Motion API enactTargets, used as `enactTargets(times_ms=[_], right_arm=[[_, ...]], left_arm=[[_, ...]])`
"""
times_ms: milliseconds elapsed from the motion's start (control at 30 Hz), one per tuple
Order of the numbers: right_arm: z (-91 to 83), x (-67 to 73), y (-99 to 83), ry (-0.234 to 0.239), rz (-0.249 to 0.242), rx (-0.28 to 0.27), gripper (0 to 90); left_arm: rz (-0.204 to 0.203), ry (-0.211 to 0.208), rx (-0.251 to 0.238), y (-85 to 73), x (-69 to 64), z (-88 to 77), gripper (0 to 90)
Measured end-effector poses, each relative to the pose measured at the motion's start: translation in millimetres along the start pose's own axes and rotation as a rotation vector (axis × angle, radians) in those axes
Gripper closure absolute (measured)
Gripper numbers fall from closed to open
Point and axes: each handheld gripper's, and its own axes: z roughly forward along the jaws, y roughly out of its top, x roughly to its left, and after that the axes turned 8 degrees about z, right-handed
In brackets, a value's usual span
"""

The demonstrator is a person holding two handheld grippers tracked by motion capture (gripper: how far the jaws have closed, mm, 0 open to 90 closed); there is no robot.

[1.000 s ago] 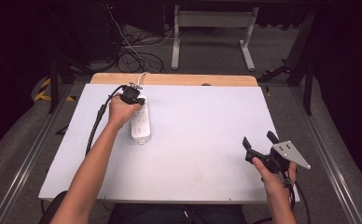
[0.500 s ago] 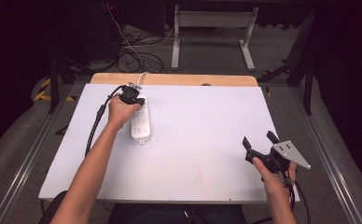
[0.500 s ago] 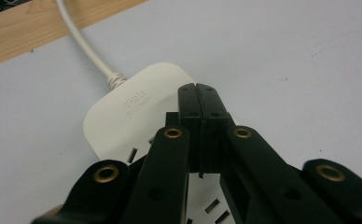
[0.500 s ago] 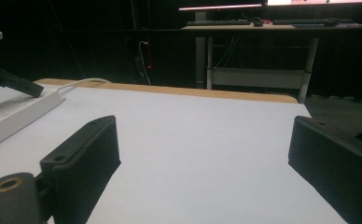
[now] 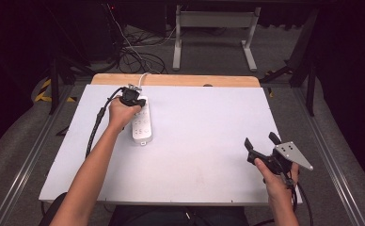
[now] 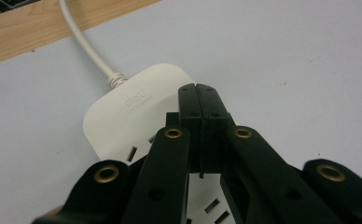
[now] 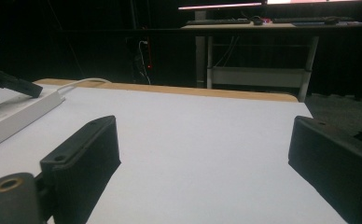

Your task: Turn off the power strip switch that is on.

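The left claw (image 5: 132,96) is pressed together with nothing between its jaws, its tips resting over the cord end of the white power strip (image 5: 141,123). The strip lies flat on the white table (image 5: 204,127), toward the far left, its cord (image 6: 83,44) running off the far wooden edge. The right claw (image 5: 261,142) is spread wide and empty, near the front right corner, well apart from the strip.

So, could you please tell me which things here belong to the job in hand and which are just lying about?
In the job:
- power strip
- left claw, shut, tips over the strip's cord end
- its white cord

Lying about:
- right claw, open, over bare table
- floor cables
- metal stand
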Motion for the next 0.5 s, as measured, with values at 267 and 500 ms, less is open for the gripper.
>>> enactTargets(times_ms=[267, 500], right_arm=[[-0.1, 0.2, 0.3, -0.001, 0.004, -0.002, 9.2], [0.3, -0.4, 0.1, 0.003, 0.006, -0.002, 9.2]], left_arm=[[-0.002, -0.003, -0.002, -1.6, -0.6, -1.5, 90.0], [0.007, 0.010, 0.009, -2.5, 2.2, -5.1, 89.9]])
